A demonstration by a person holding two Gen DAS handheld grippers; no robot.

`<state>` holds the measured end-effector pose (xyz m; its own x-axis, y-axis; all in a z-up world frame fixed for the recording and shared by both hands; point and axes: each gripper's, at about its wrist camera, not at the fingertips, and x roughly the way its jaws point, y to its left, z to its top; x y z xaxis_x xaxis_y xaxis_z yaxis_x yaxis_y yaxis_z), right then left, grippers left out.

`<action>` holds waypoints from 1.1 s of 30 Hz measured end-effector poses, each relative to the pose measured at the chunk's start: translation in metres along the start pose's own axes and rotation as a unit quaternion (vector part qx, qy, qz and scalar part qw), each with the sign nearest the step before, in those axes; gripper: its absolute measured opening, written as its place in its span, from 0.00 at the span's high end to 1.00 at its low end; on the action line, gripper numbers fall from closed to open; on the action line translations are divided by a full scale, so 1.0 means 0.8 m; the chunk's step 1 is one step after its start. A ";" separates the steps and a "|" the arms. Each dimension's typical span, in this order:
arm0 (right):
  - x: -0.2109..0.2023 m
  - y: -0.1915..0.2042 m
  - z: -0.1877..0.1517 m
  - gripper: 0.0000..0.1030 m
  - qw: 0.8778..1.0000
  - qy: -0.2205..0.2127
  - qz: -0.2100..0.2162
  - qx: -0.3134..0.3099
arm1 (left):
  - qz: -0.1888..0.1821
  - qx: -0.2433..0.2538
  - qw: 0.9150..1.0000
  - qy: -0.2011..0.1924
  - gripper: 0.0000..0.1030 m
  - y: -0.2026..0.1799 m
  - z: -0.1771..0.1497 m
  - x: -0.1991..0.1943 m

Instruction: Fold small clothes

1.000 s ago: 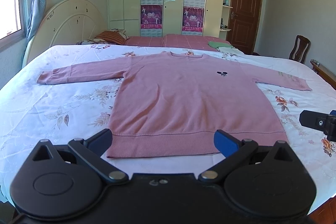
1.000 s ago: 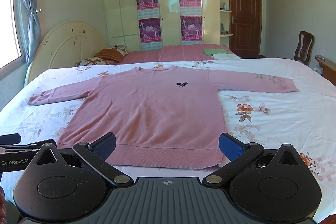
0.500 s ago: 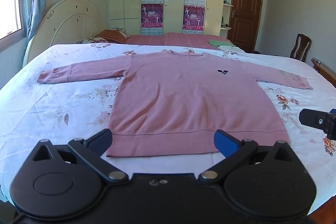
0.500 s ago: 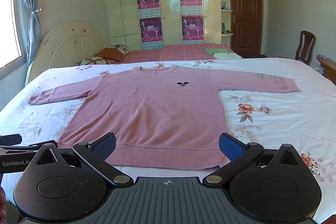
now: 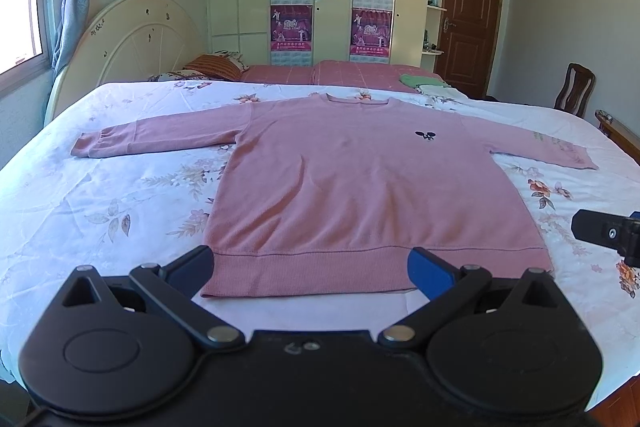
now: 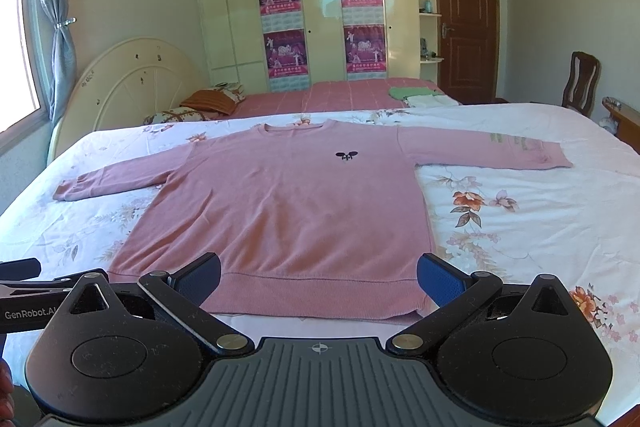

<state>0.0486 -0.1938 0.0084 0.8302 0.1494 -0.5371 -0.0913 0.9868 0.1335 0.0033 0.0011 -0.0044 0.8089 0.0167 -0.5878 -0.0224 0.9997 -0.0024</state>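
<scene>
Both grippers poised at the near hem of a flat-spread garment.

I hold the left gripper [image 5: 310,267] and right gripper [image 6: 319,274] level, side by side at the near bed edge, each with blue-padded jaws spread wide and holding nothing. The pink long-sleeved knit sweater [image 5: 360,183] lies face up on the white floral bedsheet [image 5: 100,195], sleeves stretched left and right, its ribbed hem between my fingertips, collar at the far side.
</scene>
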 end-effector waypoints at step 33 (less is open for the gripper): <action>0.152 -0.206 0.077 0.00 0.987 0.023 -0.034 0.158 | -0.037 0.042 0.998 0.017 0.12 -0.071 0.110 0.204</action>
<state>0.1986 -0.3421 -0.0272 0.8018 0.0933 -0.5903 0.1455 0.9275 0.3443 0.1881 -0.0514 -0.0290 0.7856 -0.0554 -0.6163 0.0862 0.9961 0.0203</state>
